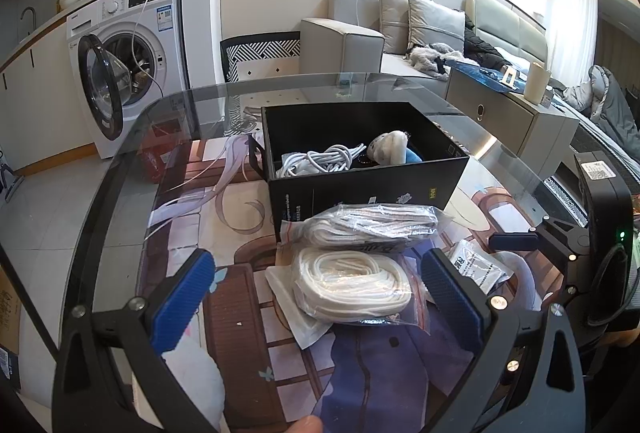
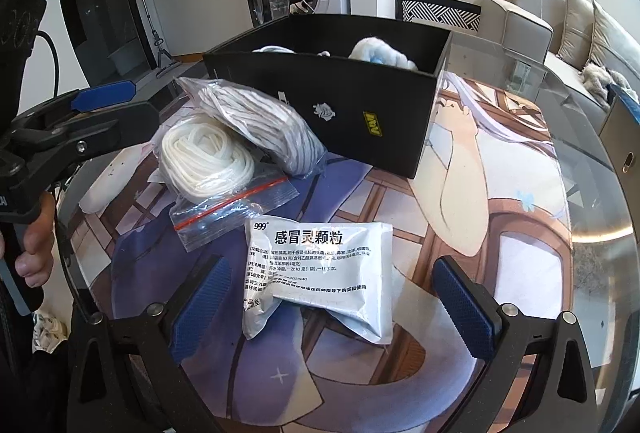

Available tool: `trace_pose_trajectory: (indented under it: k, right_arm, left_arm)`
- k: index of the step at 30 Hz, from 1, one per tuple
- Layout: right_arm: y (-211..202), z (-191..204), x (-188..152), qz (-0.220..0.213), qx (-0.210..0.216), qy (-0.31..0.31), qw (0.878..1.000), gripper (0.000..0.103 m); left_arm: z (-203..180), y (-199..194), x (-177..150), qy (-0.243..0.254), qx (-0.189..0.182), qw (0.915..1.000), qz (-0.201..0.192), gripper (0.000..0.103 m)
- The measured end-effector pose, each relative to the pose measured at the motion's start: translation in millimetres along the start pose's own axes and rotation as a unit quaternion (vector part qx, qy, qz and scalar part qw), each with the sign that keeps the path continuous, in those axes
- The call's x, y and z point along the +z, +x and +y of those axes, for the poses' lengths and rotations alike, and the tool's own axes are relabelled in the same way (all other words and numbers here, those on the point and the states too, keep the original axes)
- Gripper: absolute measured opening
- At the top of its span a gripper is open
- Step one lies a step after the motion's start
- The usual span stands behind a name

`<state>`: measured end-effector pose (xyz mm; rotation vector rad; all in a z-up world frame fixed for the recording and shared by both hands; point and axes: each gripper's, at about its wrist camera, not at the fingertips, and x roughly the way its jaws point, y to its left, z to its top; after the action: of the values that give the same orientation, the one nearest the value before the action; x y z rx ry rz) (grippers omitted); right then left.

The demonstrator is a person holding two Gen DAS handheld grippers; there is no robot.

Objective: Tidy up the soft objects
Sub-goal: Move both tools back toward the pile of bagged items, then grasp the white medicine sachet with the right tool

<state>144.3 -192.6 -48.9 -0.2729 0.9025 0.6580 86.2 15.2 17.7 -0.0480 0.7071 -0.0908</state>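
Rope bag (image 1: 352, 289) lay on worktop (image 2: 520, 217) before black box (image 1: 360, 173), striped bag (image 1: 372, 225) leaning over it. Left gripper (image 1: 320, 293) hovered around rope bag, jaws wide, holding nothing. Right gripper (image 2: 344, 309) straddled sachet (image 2: 320, 269), jaws wide, empty. Box held cable (image 1: 320, 159) and plush (image 1: 390, 149).

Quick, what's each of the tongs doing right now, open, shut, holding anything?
Left tongs: open, empty, straddling the bagged white cord coil.
Right tongs: open, empty, either side of the white medicine sachets.
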Motion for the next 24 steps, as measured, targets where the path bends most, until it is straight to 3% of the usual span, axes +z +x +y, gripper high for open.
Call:
trace_pose_trajectory:
  k: [8, 13, 20, 21, 24]
  right_arm:
    - [5.0, 4.4, -0.1, -0.003, -0.028, -0.015, 0.999, 0.101]
    - [3.2, 2.7, 1.5, -0.012, -0.029, -0.011, 0.999, 0.083]
    - [1.3, 1.1, 1.6, -0.019, -0.027, -0.014, 0.999, 0.071]
    - [0.1, 1.7, 1.0, -0.022, -0.024, -0.015, 0.999, 0.064]
    - [-2.5, 5.4, -1.0, -0.025, -0.024, -0.02, 0.999, 0.059]
  left_arm:
    - [-0.1, 1.2, -0.6, 0.002, 0.002, 1.0, 0.002, 0.103]
    - [1.4, 3.7, -2.9, 0.001, 0.002, 1.0, 0.005, 0.103]
    - [3.3, 5.1, -5.2, -0.001, 0.002, 1.0, 0.005, 0.103]
    - [2.6, 5.0, -4.4, -0.001, 0.003, 1.0, 0.005, 0.103]
    - [3.0, 5.2, -4.9, 0.0, 0.003, 1.0, 0.005, 0.103]
